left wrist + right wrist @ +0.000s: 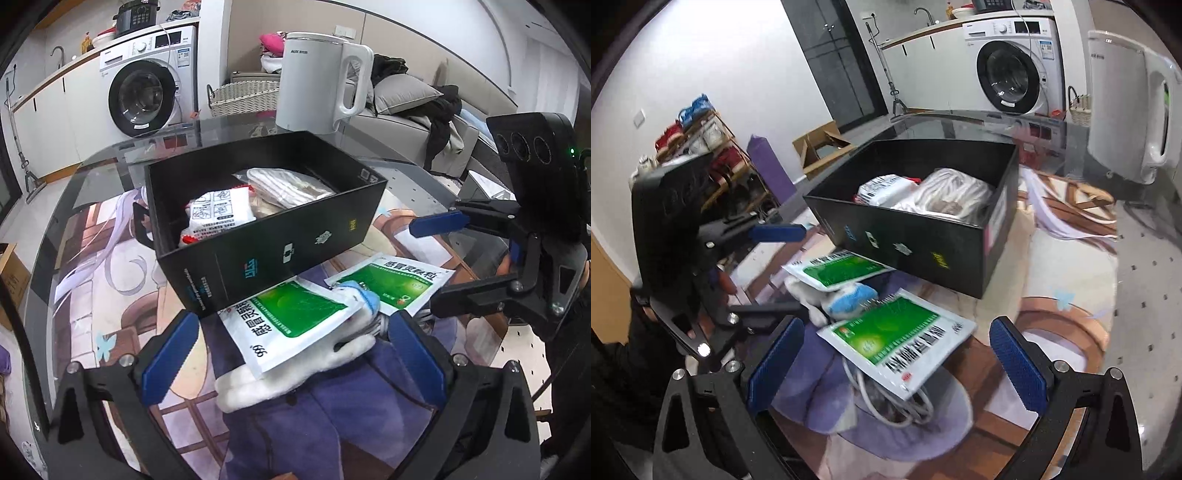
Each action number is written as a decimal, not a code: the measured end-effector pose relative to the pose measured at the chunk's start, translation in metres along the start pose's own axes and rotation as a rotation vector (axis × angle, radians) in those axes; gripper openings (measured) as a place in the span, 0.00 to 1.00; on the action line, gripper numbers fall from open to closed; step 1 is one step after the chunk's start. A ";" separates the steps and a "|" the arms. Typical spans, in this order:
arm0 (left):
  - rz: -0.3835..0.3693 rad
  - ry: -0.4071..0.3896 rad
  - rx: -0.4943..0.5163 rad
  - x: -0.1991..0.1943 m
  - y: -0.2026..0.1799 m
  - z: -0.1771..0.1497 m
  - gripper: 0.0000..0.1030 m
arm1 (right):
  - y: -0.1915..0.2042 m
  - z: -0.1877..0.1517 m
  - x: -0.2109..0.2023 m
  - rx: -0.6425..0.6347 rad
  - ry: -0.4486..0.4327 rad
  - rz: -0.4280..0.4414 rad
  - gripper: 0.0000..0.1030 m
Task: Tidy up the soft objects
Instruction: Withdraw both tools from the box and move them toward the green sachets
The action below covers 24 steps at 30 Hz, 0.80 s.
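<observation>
A black box (280,243) (905,240) stands on the printed mat. It holds a white pouch (218,212) (882,190) and a bagged striped cloth (284,186) (953,195). In front of it a green-white packet (291,325) (838,269) lies across a white plush toy (295,373) with a blue part (849,297). My left gripper (293,362) (783,269) is open around both. A second green-white packet (399,282) (897,339) rests on a coiled white cable (908,406), between the open fingers of my right gripper (897,369) (447,264). Neither gripper touches anything.
A white kettle (314,81) (1126,103) stands on the glass table behind the box. Beyond are a wicker basket (243,98), a washing machine (147,92) and a sofa with clothes (424,107). A cardboard box (820,147) and a shoe rack (713,155) stand on the floor.
</observation>
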State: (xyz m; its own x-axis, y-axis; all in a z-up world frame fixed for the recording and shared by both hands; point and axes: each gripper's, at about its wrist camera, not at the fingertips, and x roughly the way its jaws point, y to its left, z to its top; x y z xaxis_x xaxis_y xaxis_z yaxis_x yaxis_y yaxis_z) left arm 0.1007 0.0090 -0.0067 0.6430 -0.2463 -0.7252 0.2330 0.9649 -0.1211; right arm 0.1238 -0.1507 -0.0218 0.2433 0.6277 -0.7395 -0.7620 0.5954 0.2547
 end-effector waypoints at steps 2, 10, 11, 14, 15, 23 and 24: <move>0.003 -0.001 -0.012 0.002 0.003 0.000 1.00 | 0.003 0.001 0.007 -0.008 0.009 -0.019 0.99; -0.033 0.059 -0.022 0.015 0.008 -0.006 1.00 | 0.014 -0.007 0.027 -0.047 0.089 0.025 0.99; -0.058 0.062 -0.028 0.014 0.009 -0.007 1.00 | 0.012 -0.008 0.026 -0.037 0.084 0.047 0.99; -0.124 0.093 -0.017 0.013 0.006 -0.008 1.00 | 0.004 -0.008 0.018 0.006 0.047 0.123 0.99; -0.139 0.102 -0.003 0.013 0.004 -0.009 1.00 | 0.003 -0.007 0.016 0.008 0.039 0.126 0.99; -0.154 0.140 0.091 0.012 -0.020 -0.015 1.00 | -0.001 -0.003 0.022 0.029 0.049 0.023 0.99; -0.161 0.142 0.091 0.011 -0.020 -0.015 1.00 | 0.000 -0.003 0.024 0.022 0.056 0.000 0.99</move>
State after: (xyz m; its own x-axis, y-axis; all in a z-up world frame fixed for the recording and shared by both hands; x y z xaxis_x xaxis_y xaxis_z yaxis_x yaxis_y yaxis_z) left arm 0.0919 -0.0116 -0.0227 0.4847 -0.3749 -0.7903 0.3930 0.9005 -0.1861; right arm 0.1276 -0.1371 -0.0413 0.2089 0.5991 -0.7729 -0.7487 0.6064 0.2677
